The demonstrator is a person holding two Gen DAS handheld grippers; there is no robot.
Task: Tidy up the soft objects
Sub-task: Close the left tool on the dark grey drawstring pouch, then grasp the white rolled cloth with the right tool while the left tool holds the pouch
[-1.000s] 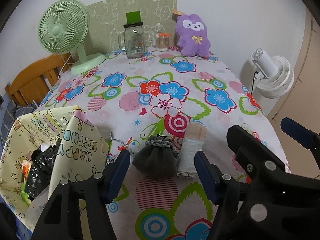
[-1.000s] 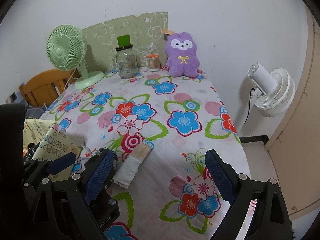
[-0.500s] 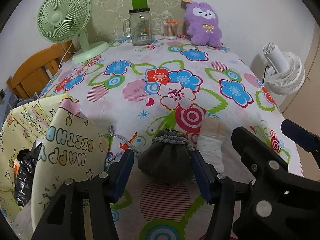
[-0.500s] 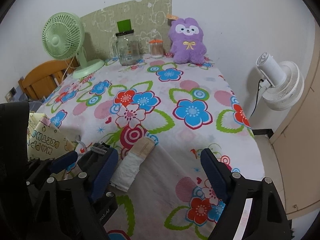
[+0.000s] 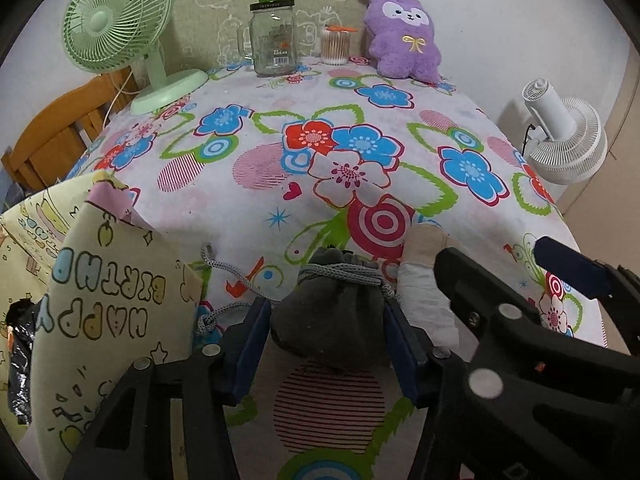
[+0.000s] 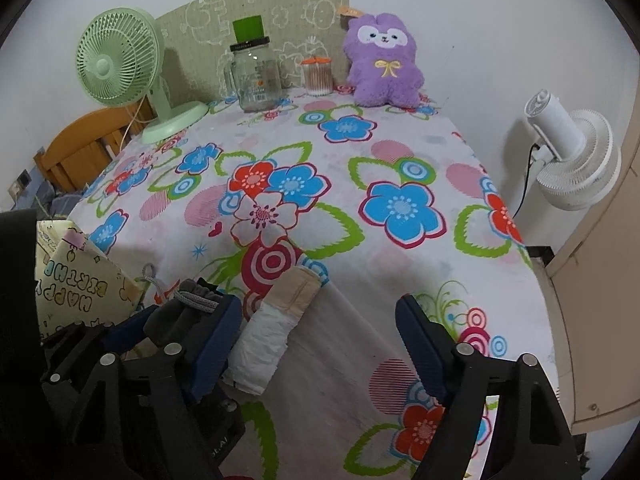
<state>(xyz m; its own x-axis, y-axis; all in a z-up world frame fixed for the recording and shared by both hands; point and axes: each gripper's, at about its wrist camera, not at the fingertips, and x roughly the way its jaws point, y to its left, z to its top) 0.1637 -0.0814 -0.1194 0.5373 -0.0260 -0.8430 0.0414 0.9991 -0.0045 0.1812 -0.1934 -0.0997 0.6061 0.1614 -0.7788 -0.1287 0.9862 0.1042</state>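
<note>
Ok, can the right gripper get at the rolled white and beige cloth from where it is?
Probably yes: the right gripper is open with nothing in it, and the rolled white and beige cloth lies just inside its left finger, uncovered.

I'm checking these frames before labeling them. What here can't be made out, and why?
- Contents of the grey drawstring pouch: its neck is cinched, both views.
- Near end of the white rolled cloth: behind the right gripper's arm in the left wrist view.
- Inside the birthday gift bag: only a black plastic scrap shows at the left wrist view's edge.
- Label on the glass jar: too small.
- Left gripper contact with the pouch: jaws flank it; grip pressure unclear.
</note>
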